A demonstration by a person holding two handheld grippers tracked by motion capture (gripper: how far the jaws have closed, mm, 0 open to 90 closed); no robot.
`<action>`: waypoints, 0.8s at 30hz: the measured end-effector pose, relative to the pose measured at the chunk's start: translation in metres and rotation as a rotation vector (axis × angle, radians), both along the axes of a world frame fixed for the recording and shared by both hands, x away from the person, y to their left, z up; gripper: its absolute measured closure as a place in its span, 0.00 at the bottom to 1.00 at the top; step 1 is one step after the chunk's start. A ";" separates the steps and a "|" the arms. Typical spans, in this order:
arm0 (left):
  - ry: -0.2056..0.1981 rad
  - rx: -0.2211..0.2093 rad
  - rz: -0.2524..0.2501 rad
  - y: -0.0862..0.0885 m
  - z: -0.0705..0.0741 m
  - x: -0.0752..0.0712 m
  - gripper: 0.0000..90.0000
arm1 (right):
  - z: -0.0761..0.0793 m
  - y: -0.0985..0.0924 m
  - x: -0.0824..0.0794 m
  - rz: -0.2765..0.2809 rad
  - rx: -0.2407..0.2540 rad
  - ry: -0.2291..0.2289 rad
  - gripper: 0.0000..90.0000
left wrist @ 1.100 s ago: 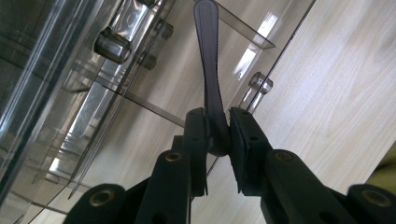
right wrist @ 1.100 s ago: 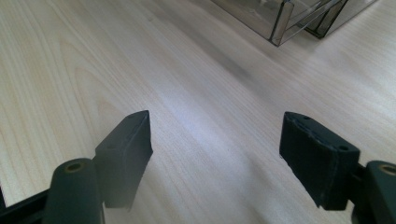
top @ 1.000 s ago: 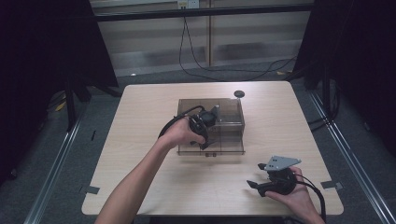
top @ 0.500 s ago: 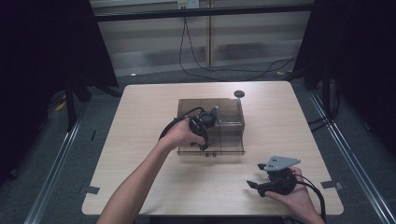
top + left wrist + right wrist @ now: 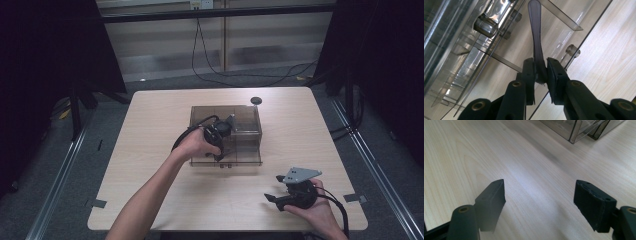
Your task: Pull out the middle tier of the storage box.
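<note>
left gripper clamps the flat strip at the clear box

in the centre of the high view, the left gripper sits over the smoky clear box, jaws closed on a thin dark strip. keep the pinch firm and move the strip straight along its length, not sideways against the box wall. lower right, the right gripper rests with its jaws wide apart over bare table.

box mid-table | disc behind box | right gripper near front-right

Grey floor, dark curtains
</note>
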State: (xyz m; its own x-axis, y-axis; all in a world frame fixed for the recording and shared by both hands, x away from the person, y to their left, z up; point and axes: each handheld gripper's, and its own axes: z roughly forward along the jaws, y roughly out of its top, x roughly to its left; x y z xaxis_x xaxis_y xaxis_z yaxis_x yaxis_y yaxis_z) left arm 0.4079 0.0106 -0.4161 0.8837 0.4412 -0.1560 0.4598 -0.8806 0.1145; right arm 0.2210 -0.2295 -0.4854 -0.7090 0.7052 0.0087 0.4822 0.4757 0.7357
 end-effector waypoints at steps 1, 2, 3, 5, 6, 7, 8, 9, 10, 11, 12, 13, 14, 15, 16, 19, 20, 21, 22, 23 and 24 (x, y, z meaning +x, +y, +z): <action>0.001 0.004 -0.011 0.000 0.000 0.001 0.86 | 0.000 0.000 0.000 0.001 -0.001 -0.001 0.28; -0.001 0.000 0.002 -0.001 -0.001 0.000 0.86 | 0.000 0.000 0.000 0.000 0.000 0.000 0.28; -0.004 0.001 -0.005 -0.001 -0.001 0.001 0.86 | 0.000 0.000 0.000 0.000 -0.001 0.001 0.28; -0.007 0.004 0.000 -0.002 -0.002 0.001 0.86 | 0.000 0.000 0.000 -0.001 -0.002 0.002 0.28; -0.003 -0.001 0.003 -0.002 -0.002 0.000 0.86 | 0.000 0.000 0.000 0.000 0.000 0.003 0.28; -0.007 0.003 -0.002 -0.002 -0.002 0.001 0.86 | 0.000 0.000 0.000 0.000 0.000 0.002 0.28; -0.002 0.003 0.003 -0.002 -0.002 0.001 0.86 | 0.000 0.000 0.000 0.001 0.000 0.002 0.28; -0.006 -0.001 0.005 -0.002 -0.002 0.001 0.86 | 0.000 0.000 0.000 0.001 0.000 0.002 0.28; -0.003 -0.004 0.008 -0.001 -0.002 0.001 0.86 | 0.000 0.000 0.000 0.001 -0.001 0.000 0.28; -0.006 0.000 -0.001 -0.001 -0.002 0.001 0.86 | 0.000 0.000 0.000 0.001 -0.001 0.000 0.28; -0.002 -0.002 0.001 -0.002 -0.002 0.001 0.86 | 0.000 0.000 0.000 0.001 -0.001 0.001 0.28; -0.006 0.001 0.001 -0.002 -0.002 0.001 0.86 | 0.000 0.000 0.000 0.001 0.000 0.002 0.28; -0.005 0.002 0.004 -0.002 -0.002 0.001 0.86 | 0.000 0.000 0.000 0.000 0.000 0.004 0.28; -0.002 0.001 0.001 -0.002 -0.002 0.001 0.86 | 0.000 0.000 0.000 0.001 -0.001 0.003 0.28; 0.003 0.002 0.003 -0.002 -0.002 0.001 0.86 | 0.000 0.000 0.000 0.001 -0.002 0.003 0.28; 0.005 0.000 -0.004 -0.003 -0.003 0.000 0.84 | 0.000 0.000 0.000 0.001 -0.001 0.004 0.28; 0.002 0.000 0.002 -0.003 -0.003 0.000 0.83 | 0.000 0.000 0.000 0.000 -0.001 0.004 0.28; 0.002 0.000 0.001 -0.003 -0.003 0.000 0.83 | 0.000 0.000 0.000 0.000 -0.002 0.004 0.28; -0.002 -0.006 0.008 -0.003 -0.003 0.000 0.83 | 0.000 0.000 0.000 0.000 -0.003 0.003 0.28; -0.002 -0.011 0.005 -0.003 -0.003 0.000 0.82 | 0.000 0.000 0.000 0.000 -0.003 0.003 0.28; -0.002 -0.015 0.009 -0.002 -0.002 -0.001 0.81 | 0.000 0.000 0.000 0.001 -0.002 0.003 0.28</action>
